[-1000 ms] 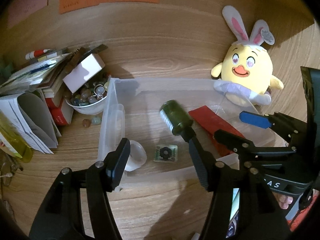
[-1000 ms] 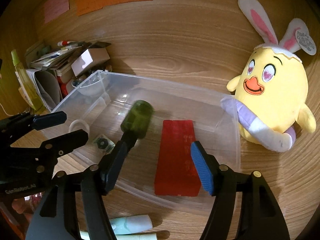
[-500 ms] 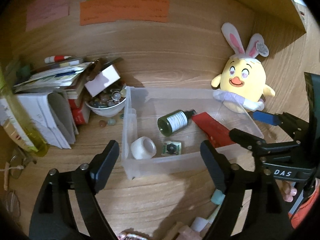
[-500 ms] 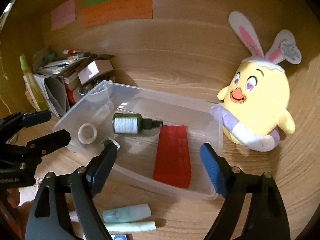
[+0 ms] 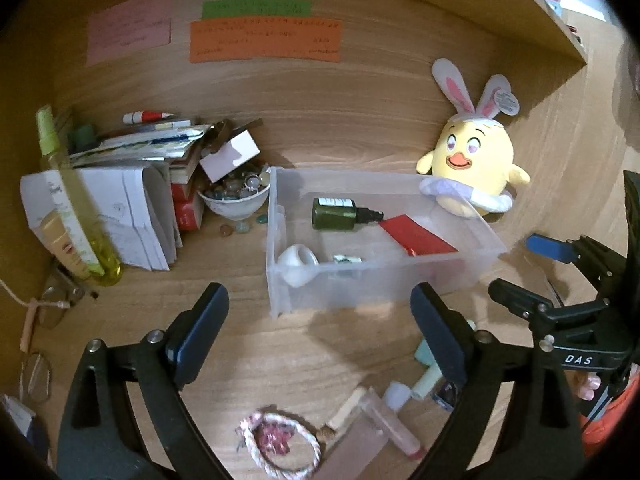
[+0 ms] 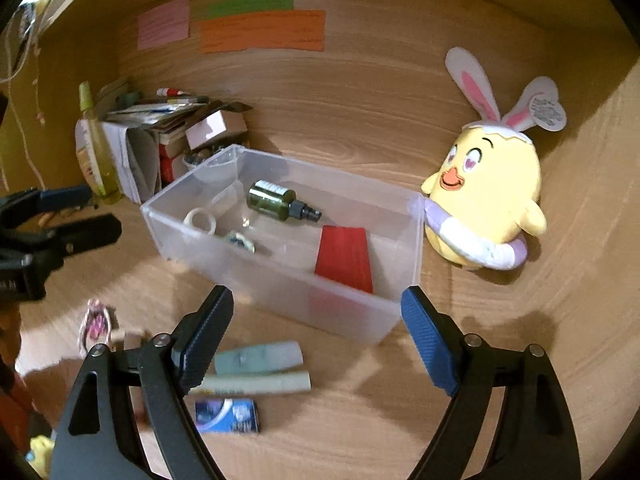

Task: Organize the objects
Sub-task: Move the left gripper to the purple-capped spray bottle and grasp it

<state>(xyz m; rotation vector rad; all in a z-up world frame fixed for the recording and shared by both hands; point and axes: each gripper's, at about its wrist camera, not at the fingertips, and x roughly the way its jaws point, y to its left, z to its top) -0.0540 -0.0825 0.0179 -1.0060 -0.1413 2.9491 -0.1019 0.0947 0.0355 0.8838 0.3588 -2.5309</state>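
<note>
Bin (image 5: 280, 280): clear plastic, on the wooden desk (image 5: 240, 340), long axis left to right in the left wrist view; one end touching the plush (image 5: 472, 164).
Bottle (image 5: 334, 213): dark green, lying on its side on the bin floor toward the back wall; long axis along the bin's length, black cap toward the plush, base toward the bowl (image 5: 234, 204).
Red card (image 6: 344, 258): flat on the bin floor at the plush end, just beside the cap.
Ring (image 5: 298, 264): white, near front corner of the bin.
Left gripper (image 5: 320, 334): over the desk in front of the bin; jaws spread and widening, nothing between.
Right gripper (image 6: 316, 330): jaws spread wide, empty, in front of the bin.
Tubes (image 6: 256, 360): two, lying on the desk before the bin.
</note>
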